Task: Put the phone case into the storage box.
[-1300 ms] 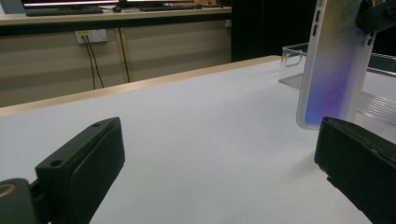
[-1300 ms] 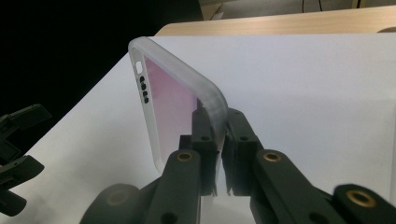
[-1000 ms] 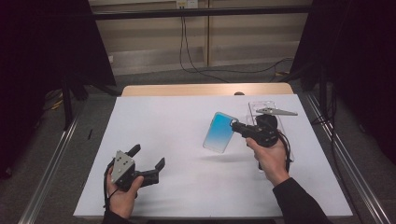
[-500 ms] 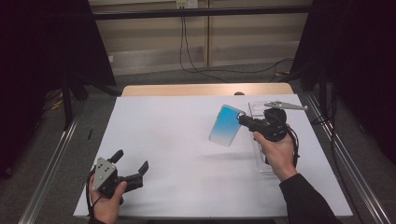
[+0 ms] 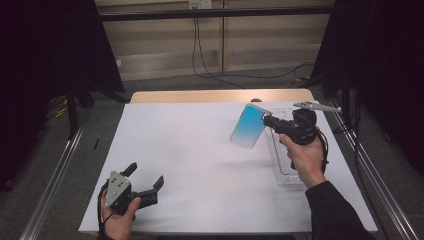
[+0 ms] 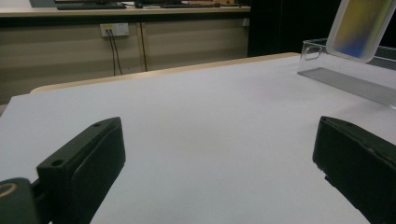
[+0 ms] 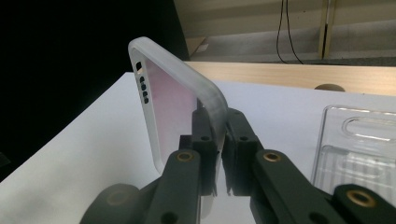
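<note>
The phone case (image 7: 175, 112) looks like soft plastic – a frosted, milky rim around a smooth back that shades from blue to pale in the high view (image 5: 248, 126). The right gripper (image 7: 218, 140) has 2 matt black jaws, hard plastic by the look, with brass-coloured rings at the pivots. The left gripper (image 6: 219, 163) has the same dull black finish, its pads faintly grainy; a grey plate sits on top of it in the high view (image 5: 145, 187). The tray (image 7: 359, 149) is clear, glossy plastic with ribbed moulding. The table (image 5: 190, 150) has a white, matt sheet – its far edge shows pale wood
</note>
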### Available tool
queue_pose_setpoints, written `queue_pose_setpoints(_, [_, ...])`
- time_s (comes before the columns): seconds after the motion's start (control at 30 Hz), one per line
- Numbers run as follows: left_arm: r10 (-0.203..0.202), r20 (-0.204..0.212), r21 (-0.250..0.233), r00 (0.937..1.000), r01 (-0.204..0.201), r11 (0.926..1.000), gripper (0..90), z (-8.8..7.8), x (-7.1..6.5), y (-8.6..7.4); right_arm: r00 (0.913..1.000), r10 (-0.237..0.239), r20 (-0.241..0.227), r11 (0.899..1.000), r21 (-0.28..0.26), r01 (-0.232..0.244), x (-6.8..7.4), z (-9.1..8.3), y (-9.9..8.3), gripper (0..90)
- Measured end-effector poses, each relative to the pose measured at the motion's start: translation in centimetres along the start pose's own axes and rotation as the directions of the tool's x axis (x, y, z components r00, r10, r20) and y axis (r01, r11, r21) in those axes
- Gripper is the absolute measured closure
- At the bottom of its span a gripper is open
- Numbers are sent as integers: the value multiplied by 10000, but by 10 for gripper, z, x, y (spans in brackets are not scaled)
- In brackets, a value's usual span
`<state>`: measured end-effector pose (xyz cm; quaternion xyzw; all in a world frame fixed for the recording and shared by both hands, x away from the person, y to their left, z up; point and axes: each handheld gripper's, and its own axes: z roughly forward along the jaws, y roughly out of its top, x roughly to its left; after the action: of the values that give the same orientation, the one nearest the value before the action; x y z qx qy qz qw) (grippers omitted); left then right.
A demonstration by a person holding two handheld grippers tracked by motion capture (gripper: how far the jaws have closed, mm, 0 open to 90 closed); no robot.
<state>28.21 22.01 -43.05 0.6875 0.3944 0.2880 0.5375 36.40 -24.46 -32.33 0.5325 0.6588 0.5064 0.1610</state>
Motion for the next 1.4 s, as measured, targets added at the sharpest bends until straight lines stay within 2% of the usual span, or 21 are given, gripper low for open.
queue_pose_setpoints(0.1, [-198,-12,-2,9998,198,9998,27,0,2,-1,10000,-33,74,10000,-88,34,-3,-5,6,844])
queue_pose_setpoints(0.2, [-223,67,100,9997,222,9997,33,1,2,-1,9997,-75,233,9999,-136,78,-7,-9,12,844])
queue_pose_setpoints(0.3, [86,66,-2,9999,-86,10000,31,1,-1,3,9989,-19,474,9998,-179,27,-14,-13,17,844])
queue_pose_setpoints(0.47, [60,156,68,9999,-61,10000,28,2,-1,2,9983,40,577,9998,-220,-27,-19,-16,20,844])
queue_pose_setpoints(0.5, [31,184,92,9998,-32,10000,27,3,-2,2,9982,19,600,9997,-257,-3,-21,-17,21,844])
queue_pose_setpoints(0.53, [231,202,185,9995,-234,9996,22,3,-2,2,9978,-105,650,9996,-254,122,-23,-19,24,844])
queue_pose_setpoints(0.67, [148,340,163,9993,-153,9997,22,3,-3,2,9968,-186,771,9994,-269,208,-28,-22,27,844])
queue_pose_setpoints(0.83, [14,225,95,9997,-16,10000,20,2,-1,1,9940,-312,1048,9983,-456,361,-37,-32,35,844])
queue_pose_setpoints(0.93, [-46,134,88,9999,45,10000,20,2,0,1,9935,-245,1108,9982,-515,304,-42,-34,37,844])
queue_pose_setpoints(1.03, [-74,-15,26,10000,74,10000,20,3,1,2,9904,-197,1366,9979,-592,280,-50,-38,41,844])
queue_pose_setpoints(1.2, [-202,-122,5,9997,202,9998,20,4,5,2,9879,-292,1522,9972,-643,394,-55,-39,44,844])
queue_pose_setpoints(1.4, [-93,-98,-22,9999,93,10000,20,2,6,3,9821,-417,1839,9967,-611,538,-64,-37,47,844])
